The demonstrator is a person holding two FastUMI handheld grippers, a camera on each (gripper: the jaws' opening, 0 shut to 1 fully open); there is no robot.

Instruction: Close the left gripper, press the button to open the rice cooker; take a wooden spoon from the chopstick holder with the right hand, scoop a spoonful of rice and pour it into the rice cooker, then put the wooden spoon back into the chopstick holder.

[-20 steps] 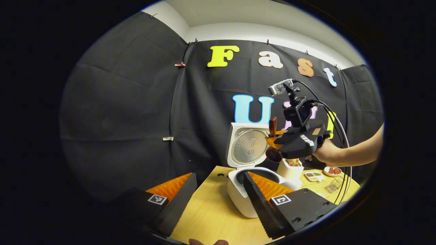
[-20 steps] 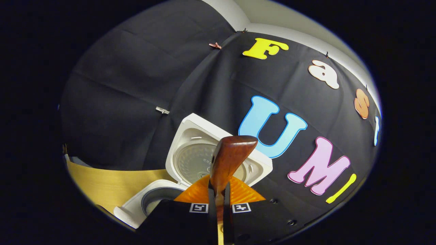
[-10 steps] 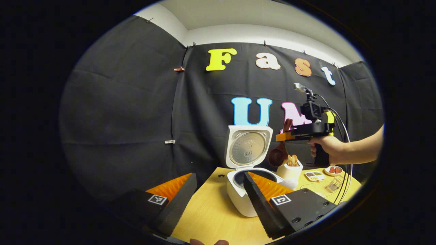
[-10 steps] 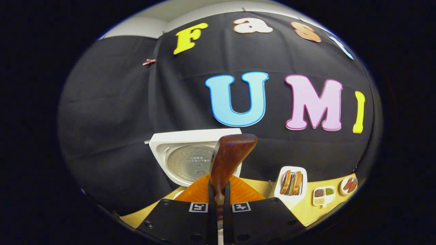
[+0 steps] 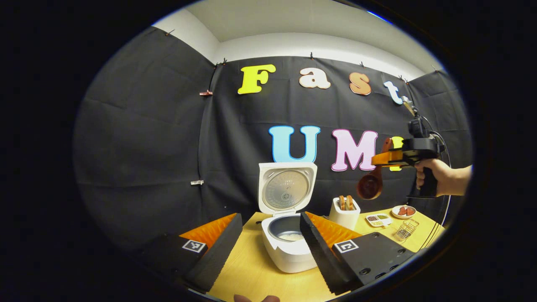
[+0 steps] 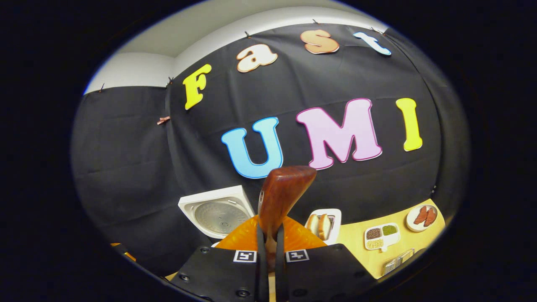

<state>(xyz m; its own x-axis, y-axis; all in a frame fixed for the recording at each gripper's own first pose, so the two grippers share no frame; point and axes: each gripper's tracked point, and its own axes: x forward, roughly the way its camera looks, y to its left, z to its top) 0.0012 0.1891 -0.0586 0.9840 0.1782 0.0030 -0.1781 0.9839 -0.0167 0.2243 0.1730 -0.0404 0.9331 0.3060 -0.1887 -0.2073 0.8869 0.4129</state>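
The white rice cooker stands on the wooden table with its lid raised, and pale rice lies in its dark pot. Right of it stands the white chopstick holder with wooden utensils in it. My right gripper hangs high above and right of the holder, shut on the wooden spoon, whose bowl points down. In the right gripper view the spoon's handle sticks up between the shut fingers of my right gripper, with the cooker lid and holder beyond. My left gripper stands open in front of the cooker.
A small divided dish of grains, a small plate with red pieces and a wire rack lie on the table's right part. A hand holds the right gripper. The table's near edge is by my left gripper.
The right gripper has carried the spoon rightward from over the rice cooker to beyond the chopstick holder. The left gripper stays open and has turned slightly left.
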